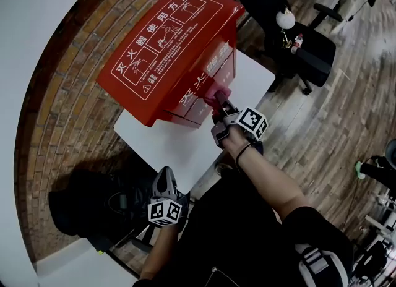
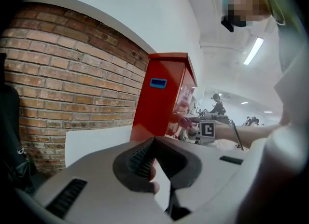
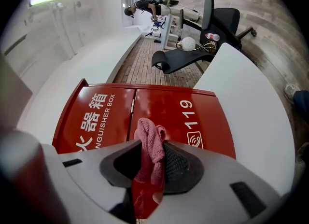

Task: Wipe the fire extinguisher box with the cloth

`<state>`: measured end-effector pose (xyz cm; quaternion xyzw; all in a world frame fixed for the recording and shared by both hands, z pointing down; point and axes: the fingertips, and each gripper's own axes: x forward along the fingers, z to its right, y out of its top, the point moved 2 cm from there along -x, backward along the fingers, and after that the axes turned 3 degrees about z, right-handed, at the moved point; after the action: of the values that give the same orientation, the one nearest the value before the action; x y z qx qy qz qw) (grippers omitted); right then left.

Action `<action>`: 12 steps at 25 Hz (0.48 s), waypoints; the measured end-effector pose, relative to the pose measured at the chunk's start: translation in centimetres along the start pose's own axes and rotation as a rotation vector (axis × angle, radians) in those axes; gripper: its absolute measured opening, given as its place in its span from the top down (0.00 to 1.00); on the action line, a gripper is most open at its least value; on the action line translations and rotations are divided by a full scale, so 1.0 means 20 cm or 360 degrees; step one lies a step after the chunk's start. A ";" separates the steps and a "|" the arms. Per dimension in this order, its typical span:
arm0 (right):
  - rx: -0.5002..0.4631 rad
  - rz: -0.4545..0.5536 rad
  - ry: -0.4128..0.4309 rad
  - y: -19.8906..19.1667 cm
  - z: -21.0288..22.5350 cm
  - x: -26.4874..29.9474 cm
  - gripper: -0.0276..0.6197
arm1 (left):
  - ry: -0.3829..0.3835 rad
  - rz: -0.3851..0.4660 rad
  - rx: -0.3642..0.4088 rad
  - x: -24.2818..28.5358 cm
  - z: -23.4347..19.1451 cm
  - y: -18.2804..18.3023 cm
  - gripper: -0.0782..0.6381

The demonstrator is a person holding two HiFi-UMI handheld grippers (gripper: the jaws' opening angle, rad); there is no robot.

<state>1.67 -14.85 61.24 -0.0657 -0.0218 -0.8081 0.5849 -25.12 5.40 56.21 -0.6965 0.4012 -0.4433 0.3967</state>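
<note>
Pressing cloth [image 3: 147, 141] on fire extinguisher box [image 1: 164, 44], right gripper [image 1: 218, 97] jaws clamped; left gripper [image 1: 165, 175] jaws apart; chair [image 1: 306, 47] nearby.

Left gripper [image 2: 159, 164] is filling the foreground, its ribbed jaws standing slightly apart with nothing between them. Beyond them the red fire extinguisher box [image 2: 161, 97] is standing upright on a white platform [image 2: 96, 143], showing a small blue label [image 2: 157, 82] high on its side. A brick wall [image 2: 72, 73] is running behind both. At the box's front face the right gripper [image 2: 189, 121] is holding a pink cloth [image 2: 183, 119] against the red panel; contact is too small to confirm. A ceiling strip light [image 2: 253, 50] is glowing at upper right.
</note>
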 end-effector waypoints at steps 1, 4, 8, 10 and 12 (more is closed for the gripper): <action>0.0003 0.0002 -0.0007 0.00 0.01 0.00 0.78 | -0.0002 0.0000 0.0000 0.00 0.00 0.00 0.86; 0.0006 0.0007 -0.0030 0.00 0.06 0.01 0.78 | -0.0005 -0.0001 0.0003 0.01 0.01 0.00 0.86; 0.0005 0.0000 -0.0066 0.00 0.12 0.01 0.78 | 0.0002 -0.0011 0.0003 0.00 0.01 -0.01 0.86; 0.0005 -0.0004 -0.0084 0.00 0.15 0.01 0.78 | 0.0008 -0.0013 0.0003 0.00 0.00 -0.02 0.86; 0.0004 -0.0004 -0.0100 0.00 0.19 0.02 0.78 | 0.0009 -0.0012 0.0006 0.00 0.01 -0.02 0.86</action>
<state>1.84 -14.76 65.04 -0.0904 -0.0412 -0.8065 0.5829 -24.92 5.53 56.52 -0.6960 0.3988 -0.4475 0.3954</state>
